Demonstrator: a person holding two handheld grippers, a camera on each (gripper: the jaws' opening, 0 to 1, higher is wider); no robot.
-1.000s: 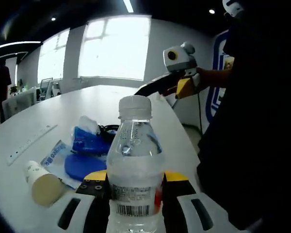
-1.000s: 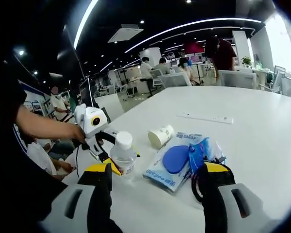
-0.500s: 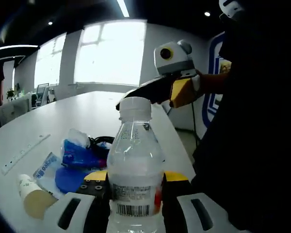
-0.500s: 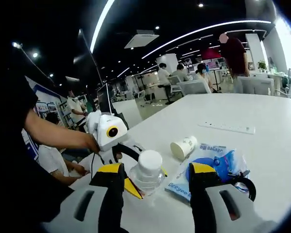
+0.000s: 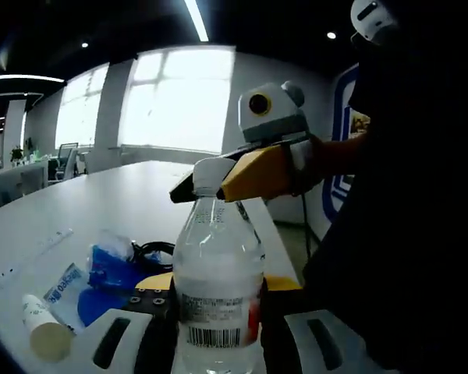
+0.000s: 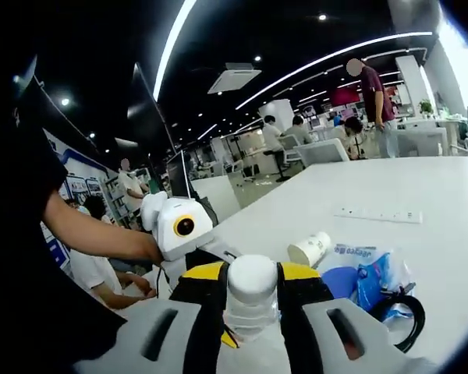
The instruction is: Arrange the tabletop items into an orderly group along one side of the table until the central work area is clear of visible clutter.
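Gripping the water bottle (image 5: 217,280), cap (image 6: 252,274) half-hidden.

The water bottle (image 5: 218,288) carries a label with a barcode, its print too small to read; blue lettering on the flat packet (image 5: 62,282) stays illegible

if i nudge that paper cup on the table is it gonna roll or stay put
The paper cup lies on its side on the table, so it would probably roll, likely curving because it tapers. It looks empty, so probably light and easily crushed.
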